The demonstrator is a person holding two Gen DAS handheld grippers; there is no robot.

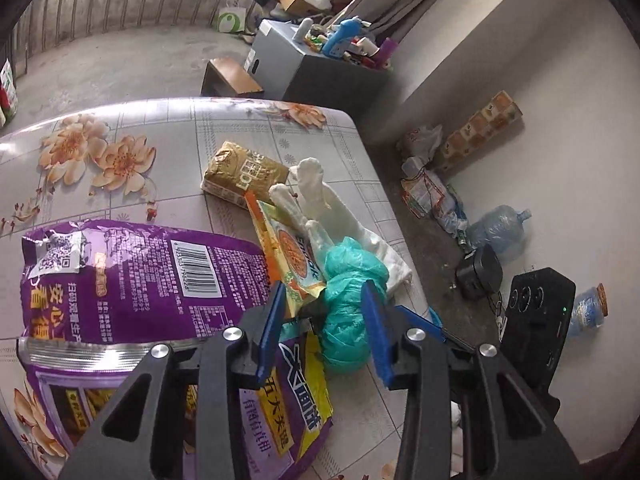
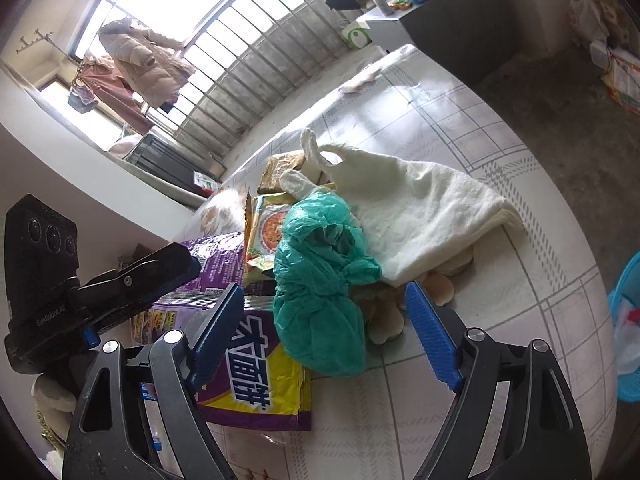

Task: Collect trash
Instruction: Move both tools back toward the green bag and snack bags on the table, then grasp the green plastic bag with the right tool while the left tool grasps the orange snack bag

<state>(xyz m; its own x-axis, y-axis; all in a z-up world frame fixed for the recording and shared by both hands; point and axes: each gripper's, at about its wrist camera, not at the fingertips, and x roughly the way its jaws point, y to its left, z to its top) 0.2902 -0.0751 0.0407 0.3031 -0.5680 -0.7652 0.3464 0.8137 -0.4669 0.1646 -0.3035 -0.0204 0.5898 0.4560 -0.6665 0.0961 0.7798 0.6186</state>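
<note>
Straddling the crumpled teal plastic bag [image 1: 348,304] beside the white cloth [image 1: 356,224], both grippers' jaws spread; light, soft, pinch its middle

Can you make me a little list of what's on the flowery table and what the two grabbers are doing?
surface: flowered tablecloth
biggest item: purple snack bag
middle pile: green plastic bag lying partly on a white towel
other wrappers: orange noodle packet, gold packet
left gripper: fingers either side of the green plastic bag, grip not certain
right gripper: open, green bag between its fingers
</note>
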